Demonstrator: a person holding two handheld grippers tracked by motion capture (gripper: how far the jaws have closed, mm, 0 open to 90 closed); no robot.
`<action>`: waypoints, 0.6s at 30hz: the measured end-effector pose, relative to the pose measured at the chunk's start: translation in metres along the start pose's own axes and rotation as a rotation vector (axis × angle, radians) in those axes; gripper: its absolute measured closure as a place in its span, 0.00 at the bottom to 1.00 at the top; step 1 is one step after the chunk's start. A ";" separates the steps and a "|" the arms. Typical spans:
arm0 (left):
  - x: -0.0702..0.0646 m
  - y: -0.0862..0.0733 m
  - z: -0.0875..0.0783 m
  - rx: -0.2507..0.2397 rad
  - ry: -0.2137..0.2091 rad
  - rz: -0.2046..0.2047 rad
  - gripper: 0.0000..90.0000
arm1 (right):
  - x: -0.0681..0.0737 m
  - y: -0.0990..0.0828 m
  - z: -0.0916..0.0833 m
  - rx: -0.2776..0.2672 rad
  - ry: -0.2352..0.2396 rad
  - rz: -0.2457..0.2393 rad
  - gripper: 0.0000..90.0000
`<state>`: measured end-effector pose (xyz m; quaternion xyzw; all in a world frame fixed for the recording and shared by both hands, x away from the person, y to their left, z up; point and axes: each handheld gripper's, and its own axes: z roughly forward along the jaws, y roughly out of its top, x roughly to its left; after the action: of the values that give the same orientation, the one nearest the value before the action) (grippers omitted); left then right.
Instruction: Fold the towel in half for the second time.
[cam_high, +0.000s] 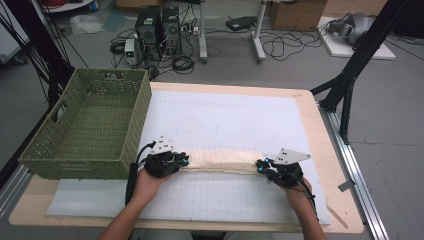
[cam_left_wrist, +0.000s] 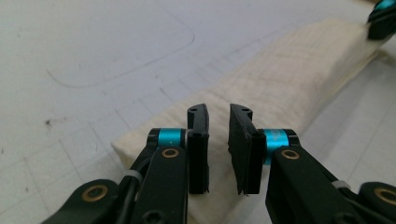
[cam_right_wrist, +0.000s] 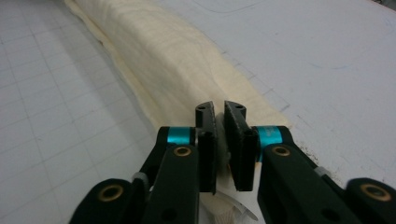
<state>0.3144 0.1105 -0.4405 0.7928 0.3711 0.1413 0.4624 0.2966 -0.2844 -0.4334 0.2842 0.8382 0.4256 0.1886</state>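
Green woven basket (cam_high: 87, 127) at the left edge of the wooden table (cam_high: 320, 150); white gridded mat (cam_high: 225, 120) on the tabletop; computer towers (cam_high: 159, 26) and cables on the floor behind.

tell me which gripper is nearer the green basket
Left. The left gripper sits at the cloth's left end, right beside the green basket's near corner; the right gripper is at the cloth's far end.

light: even, bright | shadows: soft | gripper views: far background blurred
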 end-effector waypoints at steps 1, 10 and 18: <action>0.000 -0.001 0.001 0.012 0.004 0.005 0.83 | -0.001 0.001 -0.002 -0.009 0.006 0.011 0.86; -0.001 -0.005 0.005 0.032 0.015 0.001 0.77 | 0.010 0.036 -0.016 -0.133 0.006 0.093 0.67; 0.000 -0.007 0.007 0.041 0.012 -0.004 0.77 | 0.026 0.041 0.031 0.003 0.017 0.076 0.73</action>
<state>0.3155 0.1084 -0.4498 0.8005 0.3783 0.1372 0.4440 0.3070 -0.2298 -0.4197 0.3127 0.8290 0.4334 0.1647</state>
